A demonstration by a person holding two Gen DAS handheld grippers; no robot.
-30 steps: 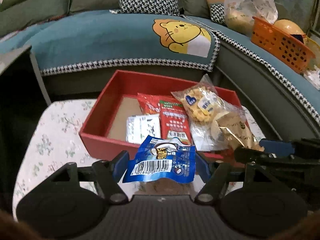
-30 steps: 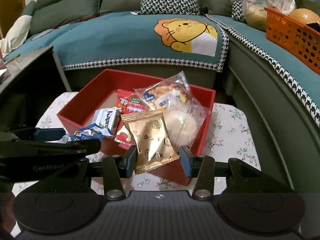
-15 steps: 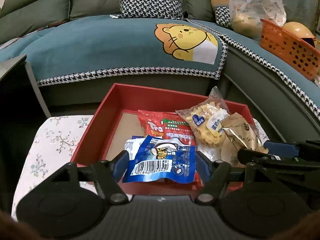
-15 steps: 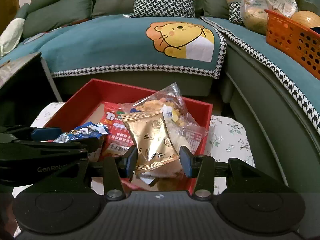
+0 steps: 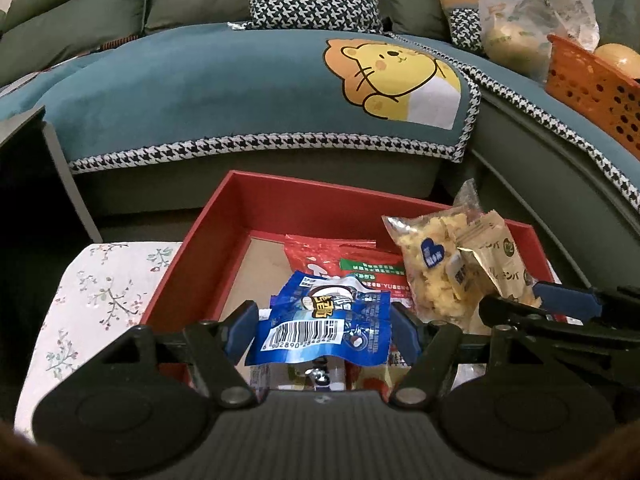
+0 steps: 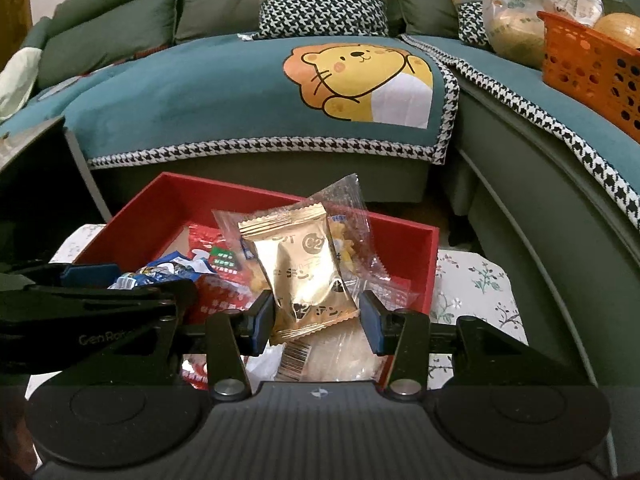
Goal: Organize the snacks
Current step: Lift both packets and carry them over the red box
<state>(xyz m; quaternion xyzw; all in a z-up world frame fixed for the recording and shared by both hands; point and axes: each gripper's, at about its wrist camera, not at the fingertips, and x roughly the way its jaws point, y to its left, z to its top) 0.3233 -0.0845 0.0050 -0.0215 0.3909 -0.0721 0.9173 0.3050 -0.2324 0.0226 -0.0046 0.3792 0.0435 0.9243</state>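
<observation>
Blue packet (image 5: pixel 324 330): gripped between the pads of the left claw (image 5: pixel 323 334), barcode facing the camera, held above the near part of the red box (image 5: pixel 200 240). One second ago this packet hung over the box's near wall with the counter visible below; both claws have since advanced, and it now sits over the box interior.

Gold packet (image 6: pixel 306 268): clamped upright in the right claw (image 6: pixel 316 320), over the right half of the box. It too has moved forward from the near wall to above the contents.

Box contents: a red packet (image 5: pixel 340 256) lies flat on the floor of the box; a clear bag (image 5: pixel 432 264) of yellow pieces leans at the right. A white packet seen earlier is now mostly hidden beneath the left claw.

Surroundings: the box rests on the counter (image 5: pixel 100 292) with its floral cloth, before a teal sofa (image 5: pixel 220 92); an orange basket (image 6: pixel 592 68) sits on the sofa at far right.

Assessment: both packets appear positioned for release. Opening each claw should drop them inside. Risk: the gold packet may land on the leaning clear bag and slide.
</observation>
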